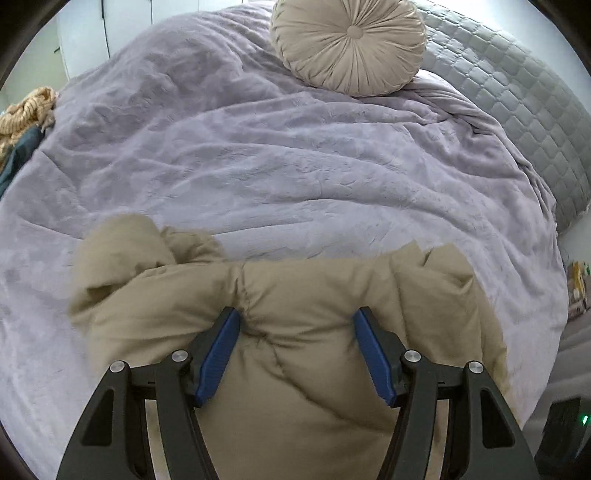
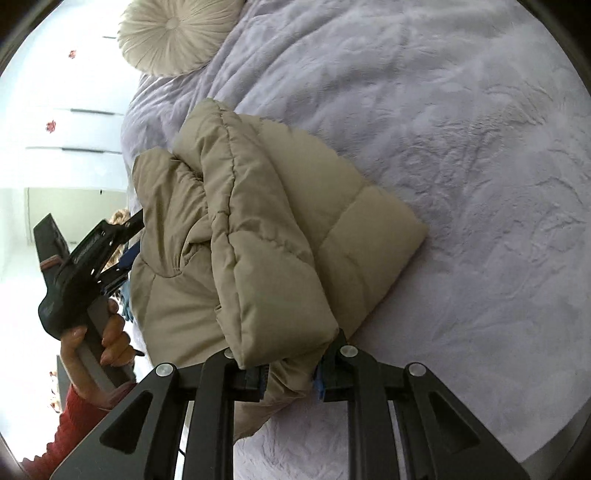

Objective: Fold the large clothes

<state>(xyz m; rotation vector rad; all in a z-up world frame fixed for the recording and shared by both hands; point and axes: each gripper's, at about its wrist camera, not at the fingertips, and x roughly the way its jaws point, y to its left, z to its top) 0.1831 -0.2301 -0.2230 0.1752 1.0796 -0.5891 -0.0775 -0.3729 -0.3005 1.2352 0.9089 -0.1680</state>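
Note:
A beige padded jacket (image 1: 288,325) lies bunched on the lilac bedspread (image 1: 280,166). In the left wrist view my left gripper (image 1: 297,321) is wide open, its blue pads either side of a jacket bulge. In the right wrist view the jacket (image 2: 258,229) is folded over in thick layers. My right gripper (image 2: 290,373) is shut on a thick fold of the jacket's near edge. The left gripper's body (image 2: 85,266) shows at the left, held by a hand, its tips hidden behind the jacket.
A round beige pleated cushion (image 1: 349,44) sits at the bed's far end, also seen in the right wrist view (image 2: 173,33). A grey quilted headboard (image 1: 517,110) runs along the right. Tan and teal clothes (image 1: 22,122) lie at the left edge.

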